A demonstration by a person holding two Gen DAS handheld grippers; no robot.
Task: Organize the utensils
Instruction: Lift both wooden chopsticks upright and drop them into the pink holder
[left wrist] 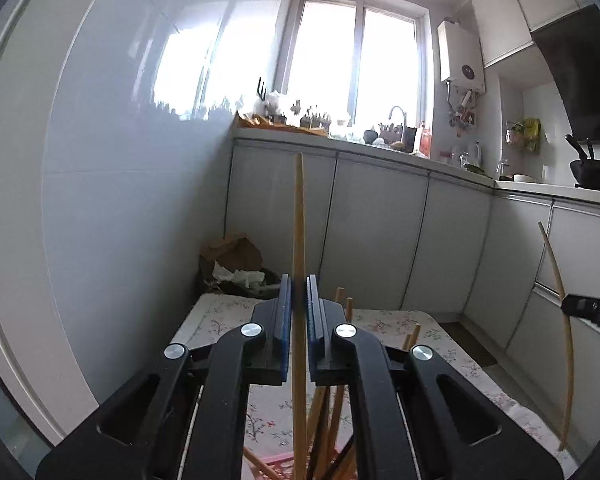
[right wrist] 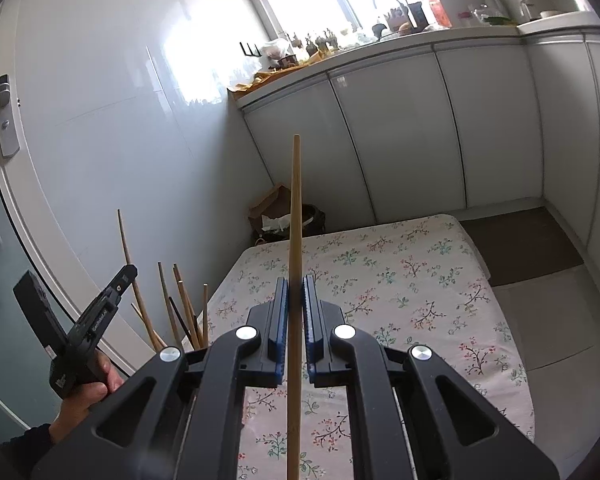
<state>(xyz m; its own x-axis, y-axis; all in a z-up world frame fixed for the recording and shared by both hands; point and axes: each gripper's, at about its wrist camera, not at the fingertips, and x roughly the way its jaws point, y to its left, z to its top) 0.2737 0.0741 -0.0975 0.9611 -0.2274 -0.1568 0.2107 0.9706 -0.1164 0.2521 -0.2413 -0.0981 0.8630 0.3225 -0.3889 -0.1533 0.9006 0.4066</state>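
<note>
Above the table point(right wrist: 440, 264), each raised gripper point(left wrist: 299, 280) apparently pinches an upright chopstick point(left wrist: 299, 216).

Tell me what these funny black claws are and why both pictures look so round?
Those are two grabbers that a person holds, one in each hand. Each carries a tiny wide-eyed camera, which bends the kitchen round. One picture looks along the left gripper, which pinches a wooden chopstick. The other looks along the right gripper, pinching another chopstick. Below is a table with a flowery cloth. More chopsticks stand bunched in a pink holder. You can spot the person's left hand too.
</note>
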